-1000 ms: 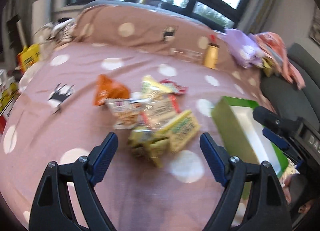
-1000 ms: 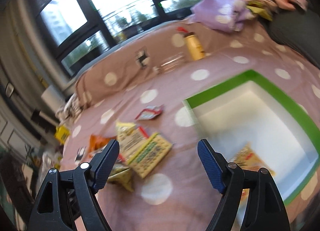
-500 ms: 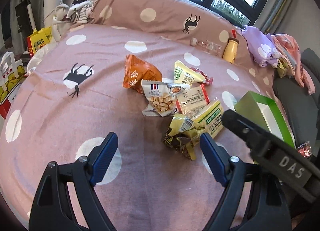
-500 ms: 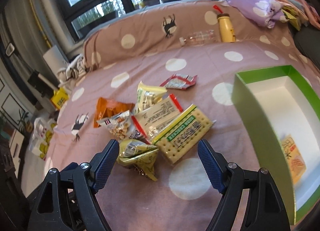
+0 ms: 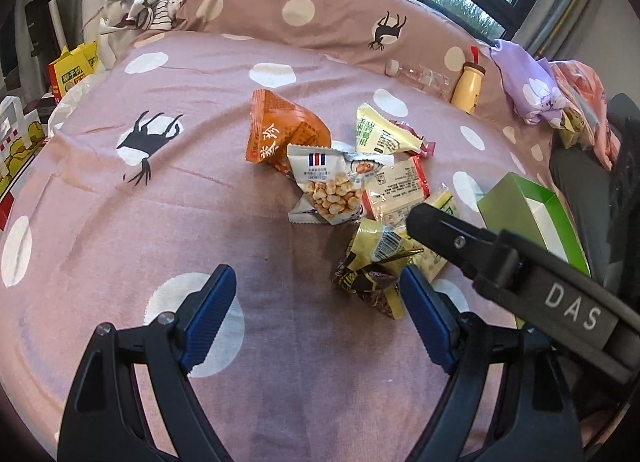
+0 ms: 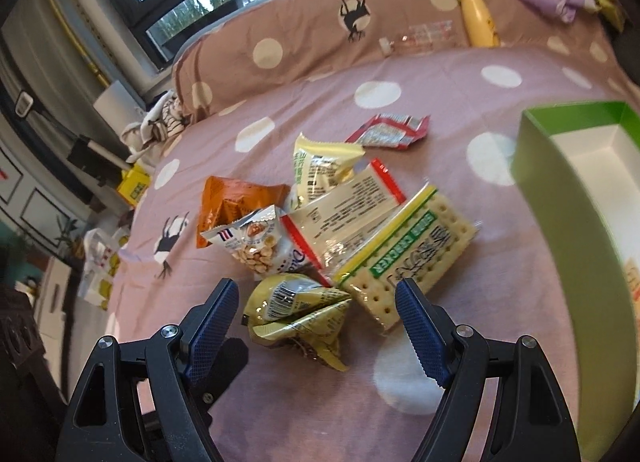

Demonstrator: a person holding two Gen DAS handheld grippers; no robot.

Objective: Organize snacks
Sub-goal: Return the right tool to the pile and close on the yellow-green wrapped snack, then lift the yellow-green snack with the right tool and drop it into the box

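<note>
A pile of snack packets lies on the pink dotted bedspread: an orange bag, a white peanut bag, a cracker pack and a crumpled yellow-green packet nearest me. The green box with a white inside stands to the right, holding one packet. My right gripper is open, its fingers on either side of the yellow-green packet, just above it. My left gripper is open and empty, over bare bedspread to the left of the pile. The right gripper's body crosses the left wrist view.
A yellow bottle and a clear bottle lie against the dotted bolster at the back. Purple and pink clothes are heaped at the back right. Bags and boxes stand off the bed's left side.
My right gripper has swung left from over the green box and dropped toward the pile, now straddling the yellow-green packet. My left gripper has drawn left, away from the pile.
</note>
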